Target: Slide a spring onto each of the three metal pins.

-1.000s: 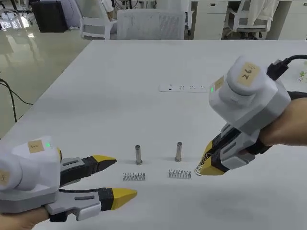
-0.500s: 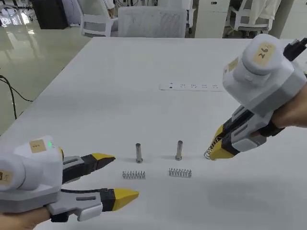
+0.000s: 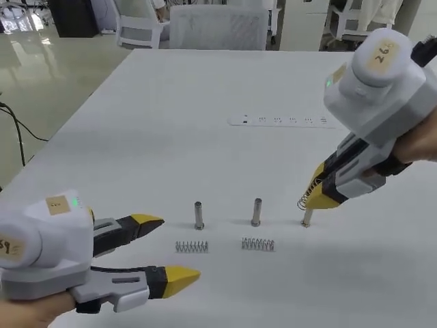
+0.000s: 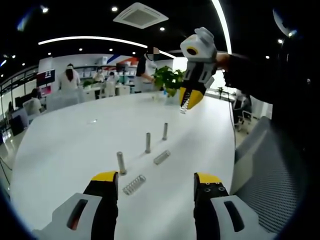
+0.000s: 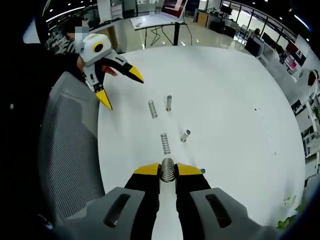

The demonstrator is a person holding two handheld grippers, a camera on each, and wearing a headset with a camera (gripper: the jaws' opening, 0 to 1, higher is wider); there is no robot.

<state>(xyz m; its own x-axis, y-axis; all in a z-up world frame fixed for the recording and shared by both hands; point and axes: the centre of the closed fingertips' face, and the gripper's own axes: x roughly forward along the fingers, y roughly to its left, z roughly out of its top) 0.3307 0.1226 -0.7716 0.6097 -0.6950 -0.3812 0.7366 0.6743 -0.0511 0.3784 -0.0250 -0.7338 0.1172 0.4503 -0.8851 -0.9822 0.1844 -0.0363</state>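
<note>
The right gripper (image 3: 319, 199), a grey-white body with black, yellow-tipped jaws, has lifted off the table since a second ago. It now hangs higher, and the third pin it covered before is uncovered.

Nearest, over the table's near edge toward the left corner, the left gripper (image 4: 156, 178) of the same build hovers with its jaws spread wide and nothing between them. Just past its tips, two silvery wire coils lie flat on the white table (image 3: 171, 137): the left loose spring (image 3: 191, 247) and the right loose spring (image 3: 258, 244). They lie end to end, well apart.

Behind them, three short upright steel pins stand in a row parallel to the near edge. The left pin (image 3: 199, 215) and the middle pin (image 3: 257, 212) each have a loose spring just in front of them. The right pin (image 3: 307, 218) stands beyond those two springs, and all three pins are bare.

The right gripper's jaws are clamped on a third silvery coil, the held spring (image 3: 305, 199). It pokes out past the tips and sits just above the right pin, but whether it touches the pin cannot be told.

Farther on, toward the far edge, lies a flat white power strip (image 3: 283, 121). Beyond that edge stands a grey mesh-backed chair (image 3: 215, 31).
</note>
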